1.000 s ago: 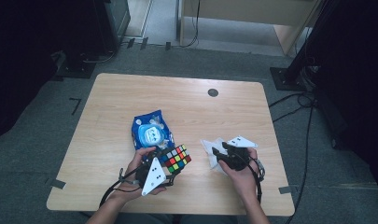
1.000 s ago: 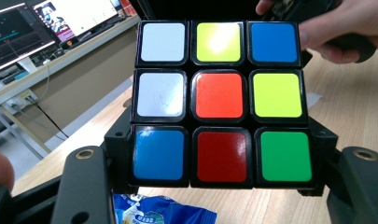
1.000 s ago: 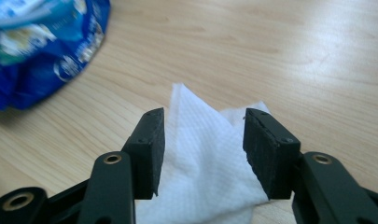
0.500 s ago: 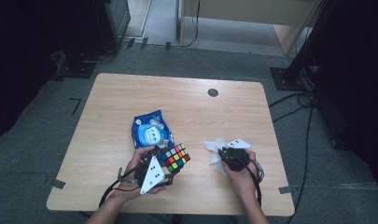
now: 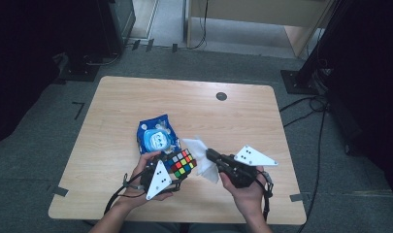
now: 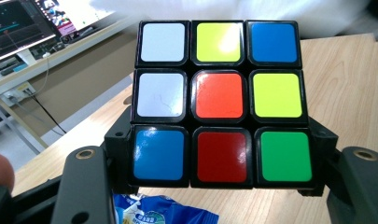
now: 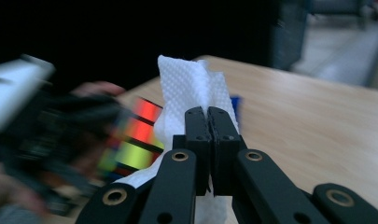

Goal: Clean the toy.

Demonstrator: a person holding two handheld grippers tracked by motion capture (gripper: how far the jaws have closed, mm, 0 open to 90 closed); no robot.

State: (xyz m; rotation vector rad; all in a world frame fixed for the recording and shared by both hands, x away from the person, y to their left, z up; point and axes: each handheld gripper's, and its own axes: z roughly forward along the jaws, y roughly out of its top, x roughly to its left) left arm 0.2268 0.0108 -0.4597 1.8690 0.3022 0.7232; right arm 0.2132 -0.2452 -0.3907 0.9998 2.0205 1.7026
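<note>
The left gripper (image 5: 171,171) has the scrambled puzzle cube (image 5: 181,163) clamped between its jaws, gripping it by the sides down low, and holds it over the near part of the wooden table (image 5: 233,116). The right gripper (image 5: 209,154) has just been closing, and its jaws now sit pinched tight on a white tissue (image 5: 200,156), with the crumpled sheet sticking up past the tips and hanging right next to the cube. A blue wipes pack (image 5: 157,135) lies flat on the table just behind the cube.
</note>
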